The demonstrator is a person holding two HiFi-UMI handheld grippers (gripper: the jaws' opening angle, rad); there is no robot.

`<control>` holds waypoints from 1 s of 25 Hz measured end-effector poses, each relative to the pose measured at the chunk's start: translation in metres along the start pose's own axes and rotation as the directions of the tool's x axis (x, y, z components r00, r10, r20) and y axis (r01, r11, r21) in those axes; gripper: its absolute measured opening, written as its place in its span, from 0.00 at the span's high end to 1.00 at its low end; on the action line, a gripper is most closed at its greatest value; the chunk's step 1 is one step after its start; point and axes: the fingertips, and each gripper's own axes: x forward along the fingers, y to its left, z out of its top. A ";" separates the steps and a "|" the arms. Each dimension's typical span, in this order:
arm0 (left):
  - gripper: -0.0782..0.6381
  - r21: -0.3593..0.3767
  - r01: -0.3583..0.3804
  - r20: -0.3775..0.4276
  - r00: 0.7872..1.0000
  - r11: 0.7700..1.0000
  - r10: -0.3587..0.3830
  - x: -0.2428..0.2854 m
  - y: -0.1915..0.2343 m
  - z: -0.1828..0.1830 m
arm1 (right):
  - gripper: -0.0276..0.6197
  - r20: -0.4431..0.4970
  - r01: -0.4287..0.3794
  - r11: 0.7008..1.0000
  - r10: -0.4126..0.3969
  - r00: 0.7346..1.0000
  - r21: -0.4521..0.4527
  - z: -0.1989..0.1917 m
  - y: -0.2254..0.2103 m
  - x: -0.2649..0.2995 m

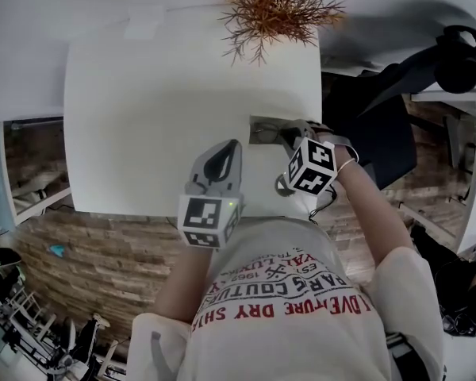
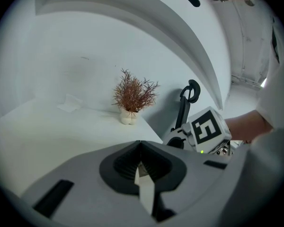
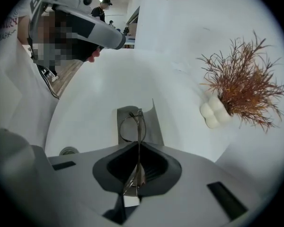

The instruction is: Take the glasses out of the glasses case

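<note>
A grey glasses case (image 3: 154, 125) lies open on the white table (image 1: 159, 94), near its right front corner. Thin wire-framed glasses (image 3: 139, 126) stand edge-on over the case, with one lens ring showing. My right gripper (image 3: 138, 148) points steeply down and is shut on the glasses' frame. In the head view the right gripper (image 1: 289, 137) is at the case (image 1: 263, 128); the glasses are too small to make out there. My left gripper (image 1: 232, 146) hovers just left of the case, shut and with nothing in it. The left gripper (image 2: 141, 145) points across the table.
A dried reddish plant (image 1: 274, 6) in a white pot (image 3: 215, 113) stands at the table's far edge. A round grommet (image 3: 68, 151) sits near the front edge. A black chair (image 1: 381, 125) stands to the table's right, above brick-patterned floor.
</note>
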 end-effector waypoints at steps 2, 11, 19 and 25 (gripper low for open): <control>0.88 0.002 -0.001 0.005 1.000 1.000 0.001 -0.003 -0.001 0.002 | 0.92 0.011 0.031 0.999 -0.031 0.999 0.009 0.002 -0.005 -0.006; 0.88 0.021 0.020 0.054 0.998 1.000 -0.021 -0.019 -0.024 0.017 | 0.92 0.120 0.128 0.985 -0.141 0.983 0.114 0.017 -0.015 -0.051; 0.88 0.085 0.052 0.136 0.989 0.995 -0.064 -0.036 -0.044 0.048 | 0.92 0.278 0.236 0.884 -0.364 0.889 0.404 0.038 -0.032 -0.117; 0.88 0.133 0.064 0.186 0.979 0.989 -0.089 -0.044 -0.045 0.070 | 0.92 0.328 0.184 0.703 -0.526 0.784 0.687 0.042 -0.044 -0.162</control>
